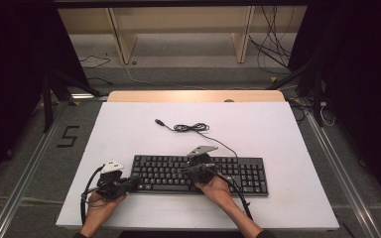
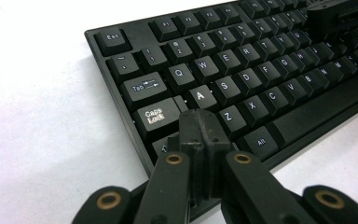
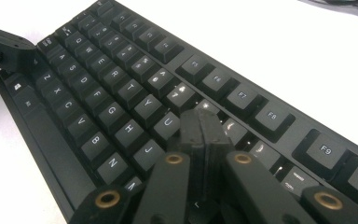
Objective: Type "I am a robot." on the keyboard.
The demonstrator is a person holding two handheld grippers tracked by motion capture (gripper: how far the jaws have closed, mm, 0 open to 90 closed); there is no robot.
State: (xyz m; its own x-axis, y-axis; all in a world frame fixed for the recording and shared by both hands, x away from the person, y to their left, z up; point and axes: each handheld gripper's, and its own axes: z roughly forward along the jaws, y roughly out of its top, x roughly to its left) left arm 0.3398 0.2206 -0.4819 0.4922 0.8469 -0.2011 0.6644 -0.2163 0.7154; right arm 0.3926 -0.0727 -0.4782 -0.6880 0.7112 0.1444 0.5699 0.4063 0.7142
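A black keyboard (image 1: 228, 173) lies across the near half of the white table top (image 1: 129, 129). Its cable (image 1: 193, 128) is coiled loosely behind it and ends in a USB plug (image 1: 158, 121). My left gripper (image 1: 135, 182) rests at the keyboard's left end. In the left gripper view its jaws (image 2: 200, 126) are shut with nothing between them, and the tips sit over the left Shift key beside Caps Lock (image 2: 156, 116). My right gripper (image 1: 184, 170) lies over the middle of the keyboard, pointing left. Its jaws (image 3: 203, 126) are shut and empty above the keys right of U (image 3: 167, 123).
A wooden strip (image 1: 193, 96) runs along the table's far edge. Behind it stand a wooden shelf frame (image 1: 124, 39) and loose cables on the floor (image 1: 273, 49). A "5" (image 1: 68, 136) is marked on the floor at the left. Bare white surface (image 1: 287, 139) surrounds the keyboard.
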